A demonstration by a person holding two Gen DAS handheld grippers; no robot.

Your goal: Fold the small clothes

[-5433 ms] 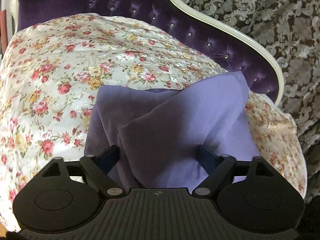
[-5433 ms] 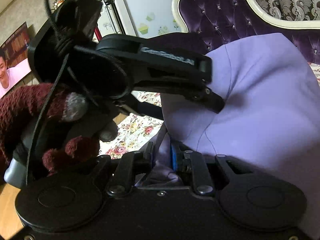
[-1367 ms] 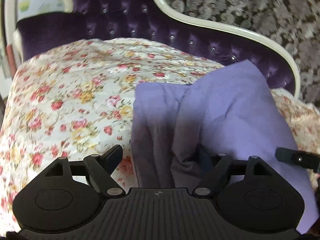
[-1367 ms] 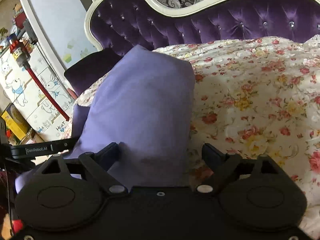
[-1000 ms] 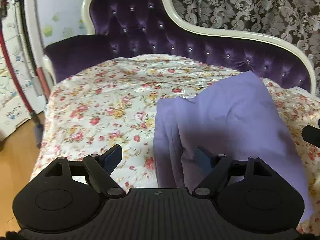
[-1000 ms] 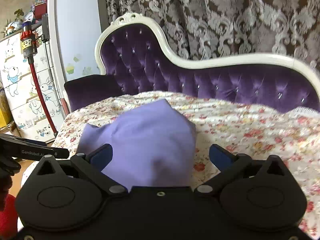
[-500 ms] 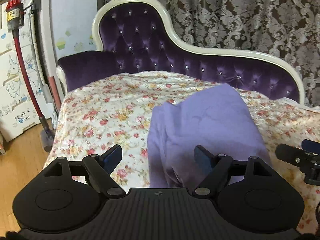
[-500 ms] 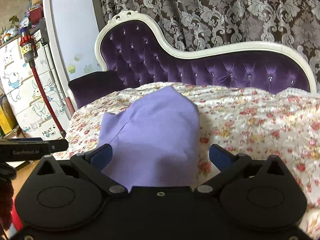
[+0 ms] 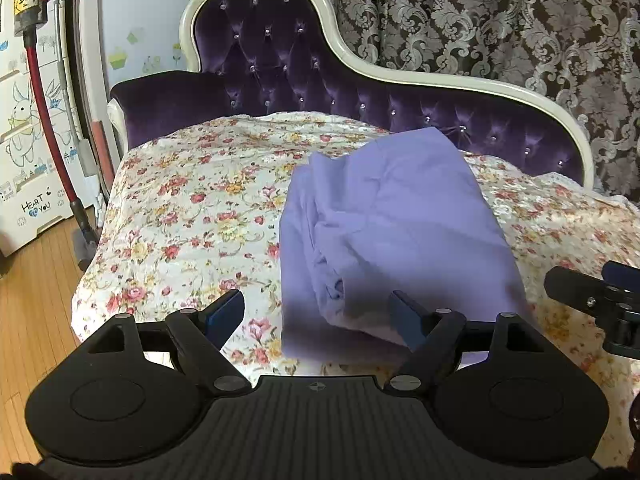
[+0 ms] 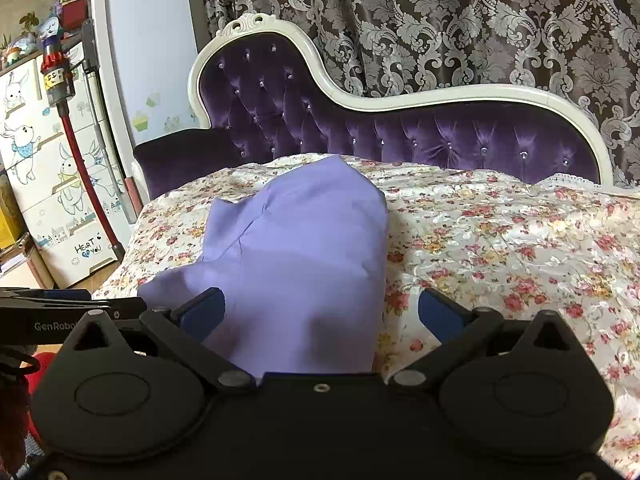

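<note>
In the left wrist view, a vacuum (image 9: pixel 38 92) stands at the upper left against a cabinet (image 9: pixel 24 152). The quilt (image 9: pixel 192 216) fills the centre, spread over the purple sofa (image 9: pixel 280 60). The cloth (image 9: pixel 396 216) lies right of centre on the quilt, folded into a rough, creased packet. A few seconds ago it was draped between the jaws and lifted; since then it has been released and both grippers have been drawn back, so that far more of the sofa and curtain (image 9: pixel 500 20) is now shown. The fold is judged to be set down, though the layered left edge remains loose and uneven. A further fold or some smoothing may still be required.

The left gripper (image 9: pixel 318 314) is held wide, with nothing pinched. Its left finger is seen over the quilt, its right finger over the near edge of the cloth, apparently above it and not pressing. It is pointed moderately downward at the cloth's near end.

In the right wrist view, the cloth (image 10: pixel 304 248) occupies the centre and lower left, and the quilt (image 10: pixel 500 232) extends to the right. The right gripper (image 10: pixel 320 312) is likewise held wide and empty, angled more shallowly, its left finger over the cloth and its right over the quilt. The left gripper's finger (image 10: pixel 60 308) is seen at the left edge.
</note>
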